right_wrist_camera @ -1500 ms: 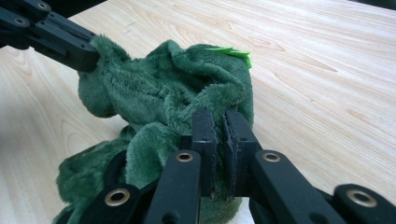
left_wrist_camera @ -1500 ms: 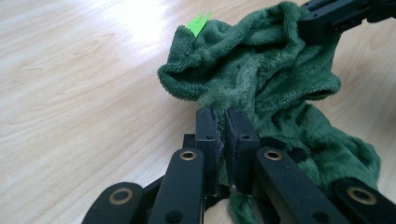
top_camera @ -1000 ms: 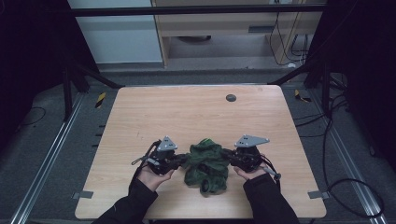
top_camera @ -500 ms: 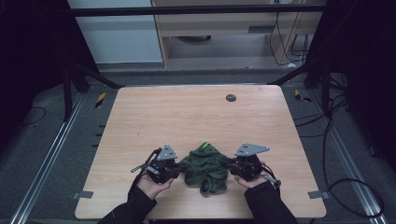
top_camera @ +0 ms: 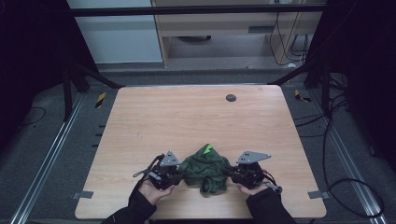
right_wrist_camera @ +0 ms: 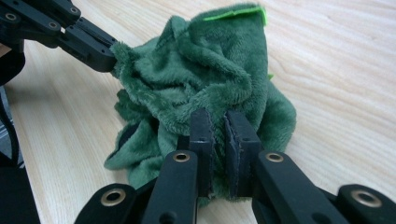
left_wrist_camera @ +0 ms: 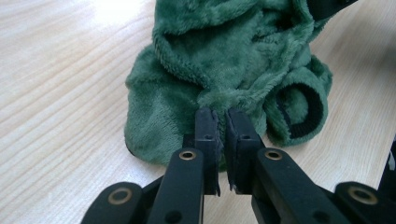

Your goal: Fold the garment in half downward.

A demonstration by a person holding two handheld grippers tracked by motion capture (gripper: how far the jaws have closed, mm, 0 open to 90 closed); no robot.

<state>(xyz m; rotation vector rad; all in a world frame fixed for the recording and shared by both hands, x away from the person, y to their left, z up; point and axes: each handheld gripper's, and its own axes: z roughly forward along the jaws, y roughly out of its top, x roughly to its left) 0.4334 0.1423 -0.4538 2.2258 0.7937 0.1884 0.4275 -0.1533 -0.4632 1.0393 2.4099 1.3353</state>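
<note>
A crumpled green fleece garment [top_camera: 205, 169] with a bright green tag lies near the front edge of the wooden table [top_camera: 187, 116]. My left gripper [top_camera: 181, 176] is shut on a fold at its left side; in the left gripper view the jaws [left_wrist_camera: 222, 119] pinch the plush fabric [left_wrist_camera: 224, 60], and a black-lined cuff opening shows to the right. My right gripper [top_camera: 229, 173] is shut on the garment's right side. In the right gripper view its jaws [right_wrist_camera: 219, 121] grip the fleece [right_wrist_camera: 205, 70], and the left gripper's jaws [right_wrist_camera: 93, 46] hold the far edge.
A small dark round disc [top_camera: 230, 97] sits near the table's far edge. Bare wood stretches beyond the garment. The front edge of the table lies just behind my hands. Black frame posts and cables stand around the table on the floor.
Both hands have drawn the garment a little toward the table's front edge and lower. The grips on both sides look the same.
</note>
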